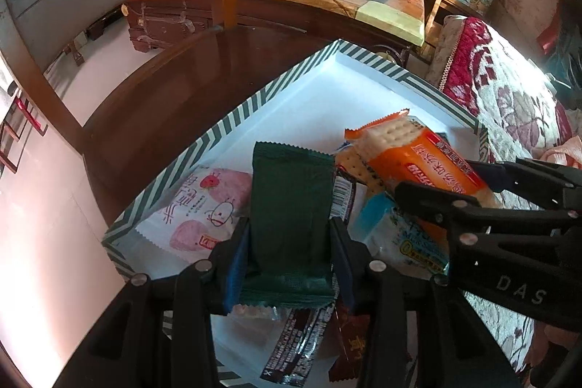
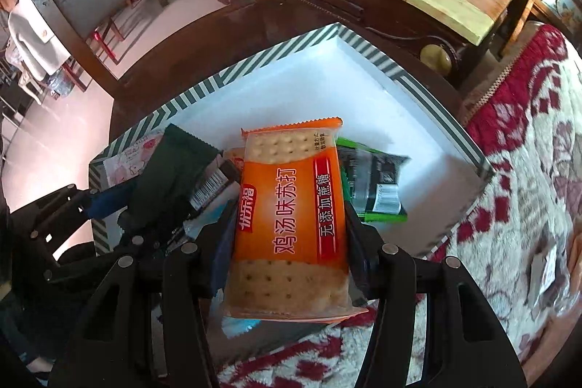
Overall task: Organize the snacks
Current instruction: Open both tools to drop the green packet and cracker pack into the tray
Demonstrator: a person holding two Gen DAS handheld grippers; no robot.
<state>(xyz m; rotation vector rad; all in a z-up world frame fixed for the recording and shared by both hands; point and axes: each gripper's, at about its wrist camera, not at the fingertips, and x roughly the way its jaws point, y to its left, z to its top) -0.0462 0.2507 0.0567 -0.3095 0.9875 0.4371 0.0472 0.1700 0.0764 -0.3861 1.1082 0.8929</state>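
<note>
The left tool [image 1: 291, 239] is gripping a dark green packet [image 1: 291, 206] and the right tool [image 2: 287, 235] is clamping an orange cracker pack [image 2: 291, 217], both over the striped tray [image 1: 232, 119], so each is needing a low, unstacked release.

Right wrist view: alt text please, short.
The right tongs grip an orange cracker packet over a white tray with a striped rim. At left, the left tongs hold a dark green packet.
</note>
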